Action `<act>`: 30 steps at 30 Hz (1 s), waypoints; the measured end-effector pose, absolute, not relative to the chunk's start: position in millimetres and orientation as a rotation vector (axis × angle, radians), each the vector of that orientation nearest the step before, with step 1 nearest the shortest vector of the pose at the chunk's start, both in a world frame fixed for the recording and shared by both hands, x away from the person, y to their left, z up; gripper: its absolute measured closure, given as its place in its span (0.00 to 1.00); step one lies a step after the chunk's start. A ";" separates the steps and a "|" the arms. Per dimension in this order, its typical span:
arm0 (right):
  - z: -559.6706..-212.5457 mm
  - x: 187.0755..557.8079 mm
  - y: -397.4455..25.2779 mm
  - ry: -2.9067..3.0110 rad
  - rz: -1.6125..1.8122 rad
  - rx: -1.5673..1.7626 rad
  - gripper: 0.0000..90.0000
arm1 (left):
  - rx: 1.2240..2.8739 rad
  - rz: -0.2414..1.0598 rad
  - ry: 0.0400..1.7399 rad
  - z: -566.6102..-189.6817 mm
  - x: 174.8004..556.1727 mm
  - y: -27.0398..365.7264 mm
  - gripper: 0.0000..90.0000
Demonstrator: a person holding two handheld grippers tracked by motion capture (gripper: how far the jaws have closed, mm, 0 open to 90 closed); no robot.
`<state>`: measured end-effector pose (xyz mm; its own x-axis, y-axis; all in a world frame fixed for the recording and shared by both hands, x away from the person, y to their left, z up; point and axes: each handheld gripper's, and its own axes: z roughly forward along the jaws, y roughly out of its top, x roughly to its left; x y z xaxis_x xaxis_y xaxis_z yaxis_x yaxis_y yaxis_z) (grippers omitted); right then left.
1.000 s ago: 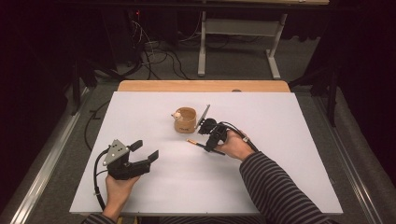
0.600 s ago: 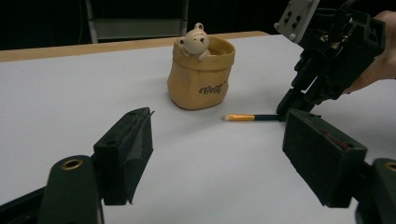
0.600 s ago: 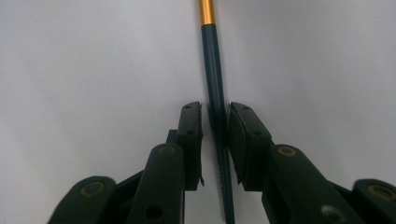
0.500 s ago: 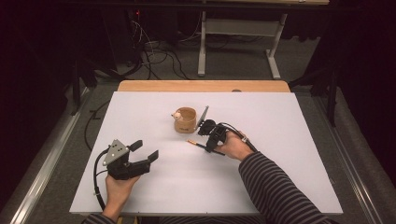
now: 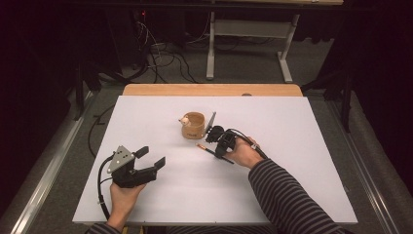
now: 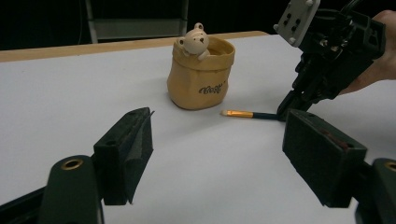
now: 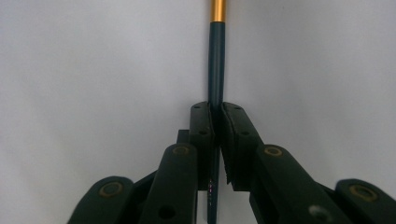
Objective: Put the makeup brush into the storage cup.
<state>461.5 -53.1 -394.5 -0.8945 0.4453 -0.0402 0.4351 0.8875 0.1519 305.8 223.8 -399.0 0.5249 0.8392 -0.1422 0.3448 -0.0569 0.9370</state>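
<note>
One step is looking done: the right gripper (image 7: 215,116) is clamping the dark gold-banded brush (image 6: 247,114), lying just beside the tan bear-topped pouch (image 6: 201,74); lifting remains. The left gripper (image 6: 219,158) is waiting open, nearer the person.

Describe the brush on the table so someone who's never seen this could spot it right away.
Start at the white table and find the tan bear cup near its middle. Just in front lies the brush, pinched by the right gripper: thin, dark handle, gold band near its pale tip.
</note>
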 end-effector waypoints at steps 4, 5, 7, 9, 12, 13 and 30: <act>-394.2 460.8 -52.6 2.979 0.203 0.679 0.95 | 1.642 0.549 1.023 -399.1 306.0 223.8 0.28; -394.2 460.8 -52.6 2.979 0.203 0.679 0.95 | 1.642 0.549 1.023 -399.1 306.0 223.8 0.28; -394.2 460.2 -52.6 2.983 0.200 0.661 0.95 | 1.641 0.549 1.023 -399.1 306.0 223.7 0.28; -394.6 459.5 -52.5 2.981 0.206 0.647 0.95 | 1.642 0.549 1.023 -399.1 306.0 223.6 0.28; -394.1 458.7 -52.0 2.982 0.193 0.622 0.95 | 1.640 0.548 1.023 -399.1 306.0 223.5 0.28; -394.1 458.7 -52.0 2.982 0.193 0.622 0.95 | 1.640 0.548 1.023 -399.1 306.0 223.5 0.28; -391.0 451.5 -52.0 2.979 0.214 0.552 0.96 | 1.645 0.548 1.022 -399.5 306.5 223.1 0.28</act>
